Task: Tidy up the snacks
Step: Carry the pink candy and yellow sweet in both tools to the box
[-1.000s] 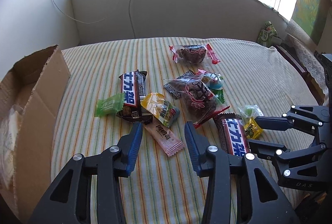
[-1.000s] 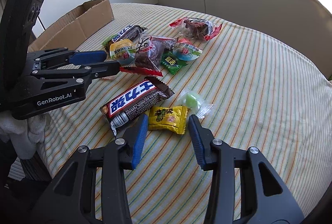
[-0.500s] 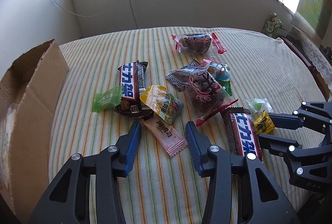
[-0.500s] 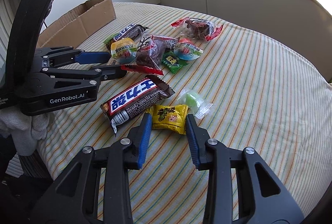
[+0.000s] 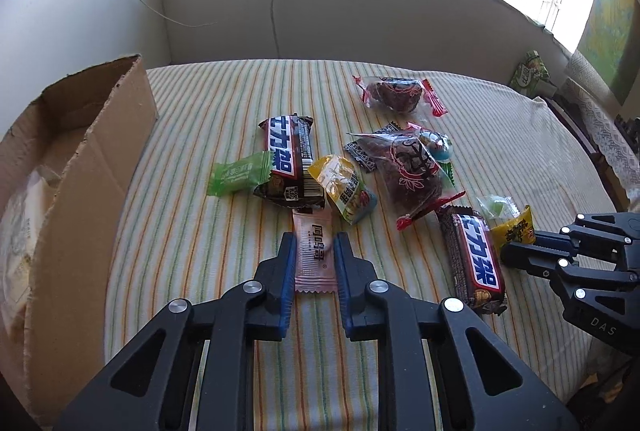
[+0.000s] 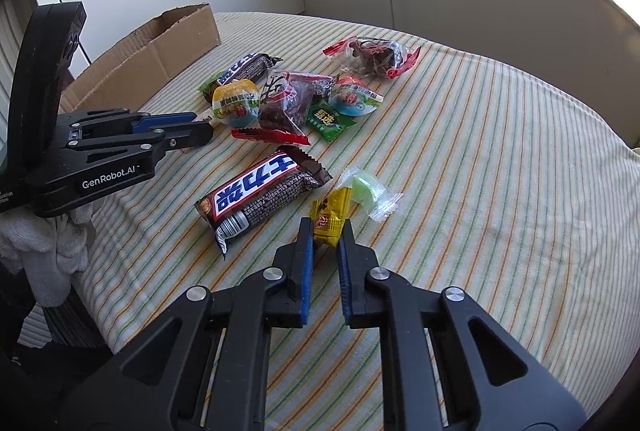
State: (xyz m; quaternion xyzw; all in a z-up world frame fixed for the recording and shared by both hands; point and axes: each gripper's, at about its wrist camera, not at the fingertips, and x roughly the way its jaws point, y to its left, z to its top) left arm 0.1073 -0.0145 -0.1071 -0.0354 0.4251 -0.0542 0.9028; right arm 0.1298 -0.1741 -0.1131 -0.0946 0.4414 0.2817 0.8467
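the striped tablecloth covers the whole work surface, and the open cardboard box stands at its left edge, well apart from the snacks. the likeliest trouble lies there: both packets must travel across to the box, and the thin, slippery wrappers are held only by their near ends, so either could slide out on the way.

the snack pile sits mid-table, with one chocolate bar on its left and a second chocolate bar lying just beside the right gripper's target. a lift that drags sideways could nudge that bar or the green candy next to it.

the left gripper is low over the cloth, fingers level and pointing away from the person, its blue pads pressed against both long edges of the pink sachet. the sachet's far end appears tucked under the first bar, so pulling could shift that bar.

the right gripper reaches in from the near right, jaws narrowed onto the yellow candy, which stands tilted up between the pads, pinched at its lower end.
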